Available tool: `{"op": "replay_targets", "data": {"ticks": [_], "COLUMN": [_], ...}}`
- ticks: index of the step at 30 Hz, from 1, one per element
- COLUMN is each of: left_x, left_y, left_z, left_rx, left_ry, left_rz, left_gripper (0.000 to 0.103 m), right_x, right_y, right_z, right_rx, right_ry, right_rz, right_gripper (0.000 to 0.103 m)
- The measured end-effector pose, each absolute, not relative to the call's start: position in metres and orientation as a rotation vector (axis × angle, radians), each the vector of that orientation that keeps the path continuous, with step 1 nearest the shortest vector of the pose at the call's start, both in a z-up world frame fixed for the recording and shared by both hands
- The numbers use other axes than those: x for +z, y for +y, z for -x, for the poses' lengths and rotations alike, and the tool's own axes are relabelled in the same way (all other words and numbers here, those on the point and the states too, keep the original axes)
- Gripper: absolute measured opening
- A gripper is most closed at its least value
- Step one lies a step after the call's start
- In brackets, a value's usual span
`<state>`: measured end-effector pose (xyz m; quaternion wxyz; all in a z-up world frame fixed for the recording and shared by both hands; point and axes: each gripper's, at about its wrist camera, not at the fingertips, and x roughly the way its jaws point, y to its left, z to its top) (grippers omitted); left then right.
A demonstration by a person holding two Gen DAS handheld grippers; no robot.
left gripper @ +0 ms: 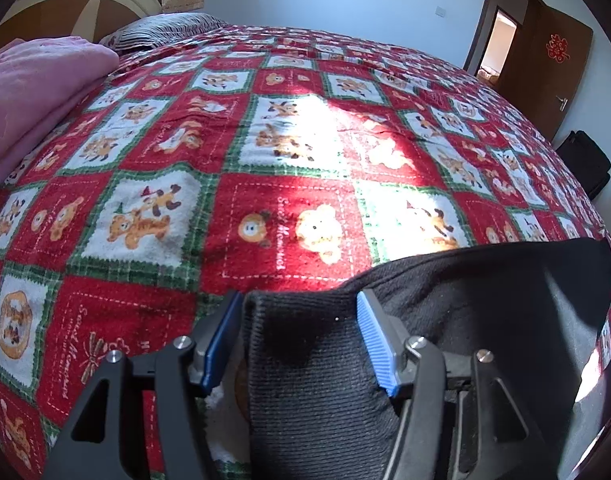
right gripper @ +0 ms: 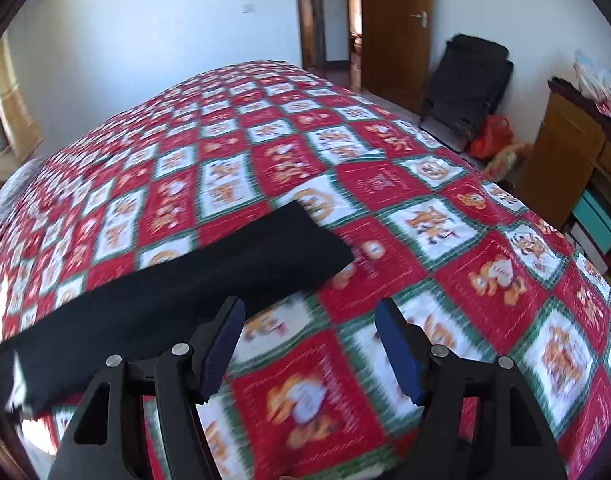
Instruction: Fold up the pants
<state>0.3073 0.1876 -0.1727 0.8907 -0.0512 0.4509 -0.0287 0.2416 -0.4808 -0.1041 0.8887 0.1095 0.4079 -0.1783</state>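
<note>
The black pants (left gripper: 485, 300) lie on a red, white and green checked bedspread (left gripper: 265, 140) at the near right. A ribbed end of the pants fills the gap between the blue pads of my left gripper (left gripper: 299, 296), which is shut on it. In the right wrist view the pants (right gripper: 225, 264) stretch as a long black band from the lower left to the middle of the bedspread (right gripper: 425, 240). My right gripper (right gripper: 308, 304) hangs open just right of that band, over the bedspread, with nothing between its fingers. That view is blurred.
A folded pink blanket (left gripper: 33, 92) and a striped pillow (left gripper: 161, 28) lie at the head of the bed. Beyond the bed's far side are a brown door (left gripper: 545, 72), a black bag (right gripper: 469, 84), a red bag (right gripper: 489, 136) and a wooden cabinet (right gripper: 565, 156).
</note>
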Motion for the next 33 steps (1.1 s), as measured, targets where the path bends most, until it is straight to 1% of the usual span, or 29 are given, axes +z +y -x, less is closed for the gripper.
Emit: {"op": "replay_targets", "data": {"ticks": [4, 6, 13, 16, 19, 22, 23, 25, 26, 27, 28, 29, 30, 31, 33], "left_x": [-0.17, -0.167, -0.168, -0.167, -0.168, -0.168, -0.167, -0.167, -0.165, -0.164, -0.164, -0.162, -0.161, -0.16, -0.158], "left_y": [0.186, 0.185, 0.185, 0.182, 0.182, 0.183, 0.183, 0.18, 0.179, 0.179, 0.178, 0.178, 0.177, 0.177, 0.18], "left_z": [-0.309, -0.306, -0.31, -0.312, -0.312, -0.312, -0.312, -0.311, -0.31, -0.31, -0.309, -0.309, -0.309, -0.309, -0.307], "left_rx": [-0.054, -0.062, -0.071, -0.066, -0.056, -0.063, -0.067, -0.089, -0.109, -0.147, -0.158, -0.152, -0.156, -0.156, -0.153], "left_ry": [0.933, 0.911, 0.892, 0.894, 0.897, 0.898, 0.895, 0.894, 0.893, 0.896, 0.9, 0.896, 0.895, 0.894, 0.884], "left_rz": [0.085, 0.089, 0.072, 0.058, 0.051, 0.056, 0.057, 0.045, 0.037, 0.054, 0.073, 0.075, 0.074, 0.069, 0.082], "left_gripper": [0.062, 0.059, 0.058, 0.059, 0.064, 0.065, 0.063, 0.051, 0.033, 0.016, 0.015, 0.015, 0.015, 0.015, 0.014], "right_x": [-0.111, -0.113, -0.132, -0.145, -0.153, -0.161, -0.164, -0.169, -0.17, -0.17, -0.169, -0.166, -0.164, -0.162, -0.155], "right_y": [-0.514, -0.527, -0.539, -0.539, -0.534, -0.525, -0.522, -0.519, -0.518, -0.517, -0.517, -0.519, -0.52, -0.52, -0.516], "right_z": [-0.276, -0.293, -0.353, -0.371, -0.383, -0.392, -0.394, -0.396, -0.397, -0.397, -0.396, -0.395, -0.395, -0.393, -0.389], "right_rx": [-0.368, -0.354, -0.272, -0.243, -0.207, -0.159, -0.158, -0.16, -0.164, -0.176, -0.183, -0.178, -0.173, -0.171, -0.171], "right_ry": [0.892, 0.909, 0.966, 1.01, 1.037, 1.062, 1.074, 1.081, 1.086, 1.089, 1.088, 1.082, 1.077, 1.07, 1.044], "right_rz": [-0.262, -0.275, -0.258, -0.256, -0.235, -0.214, -0.2, -0.171, -0.157, -0.143, -0.132, -0.145, -0.16, -0.167, -0.154], "right_gripper": [0.07, 0.07, 0.07, 0.07, 0.07, 0.07, 0.07, 0.07, 0.068, 0.052, 0.036, 0.03, 0.021, 0.014, 0.007]}}
